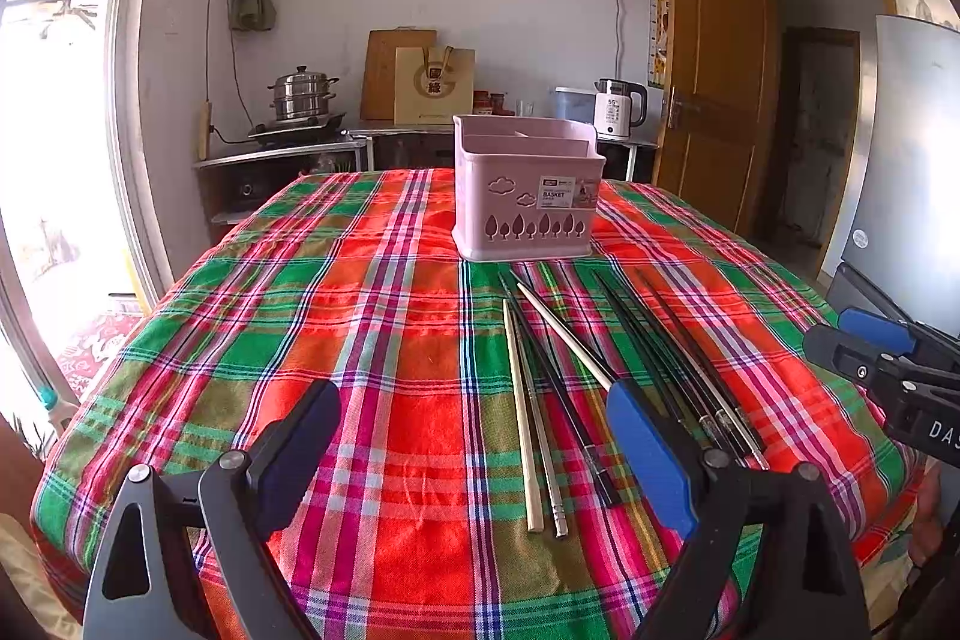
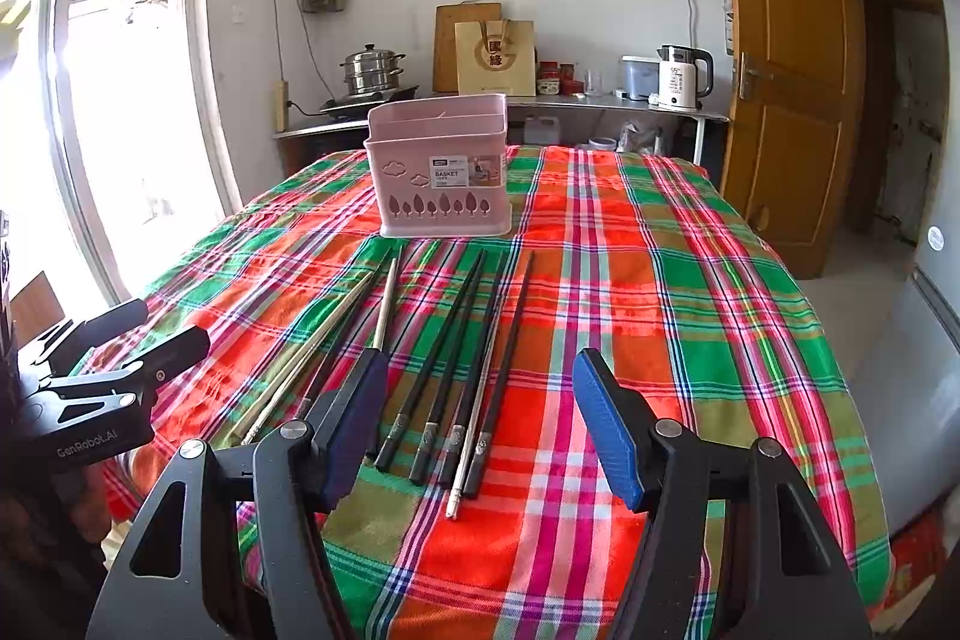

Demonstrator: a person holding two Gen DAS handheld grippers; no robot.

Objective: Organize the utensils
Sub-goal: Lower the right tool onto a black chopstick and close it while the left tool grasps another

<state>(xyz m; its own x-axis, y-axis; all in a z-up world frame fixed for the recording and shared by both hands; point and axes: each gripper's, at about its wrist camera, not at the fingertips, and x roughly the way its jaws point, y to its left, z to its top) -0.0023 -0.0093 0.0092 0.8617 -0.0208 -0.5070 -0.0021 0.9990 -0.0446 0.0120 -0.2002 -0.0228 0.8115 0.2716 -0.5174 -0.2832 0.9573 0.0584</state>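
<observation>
Plastic makes up the pink basket (image 1: 525, 190) standing upright on the plaid tablecloth (image 1: 360, 316) of the desk, towards its far side. Its front wall carries cut-out trees and clouds and a white label reading BASKET. From the right wrist view an inner divider splits the basket (image 2: 441, 172) into compartments; the parts of them that show hold nothing, though their bottoms are hidden.

All the chopsticks lie flat on the cloth in front of the basket, none inside it. One cluster, the pale chopsticks (image 1: 523, 418) with a metal one and a black one beside them, lies nearer the middle of the desk. A second cluster, the black chopsticks (image 2: 447, 370) with a silvery one among them, lies just beside it, ends pointing roughly at the basket.

The left gripper (image 1: 474, 436) hovers above the near edge, its fingers (image 1: 651, 451) spread wide and pinching nothing. The right gripper (image 2: 474, 418) hangs over the handle ends of the black chopsticks, its fingers (image 2: 606, 430) likewise spread apart and empty.

On the counter by the far wall stand a steel steamer pot (image 1: 303, 94) and a white kettle (image 1: 618, 107).
</observation>
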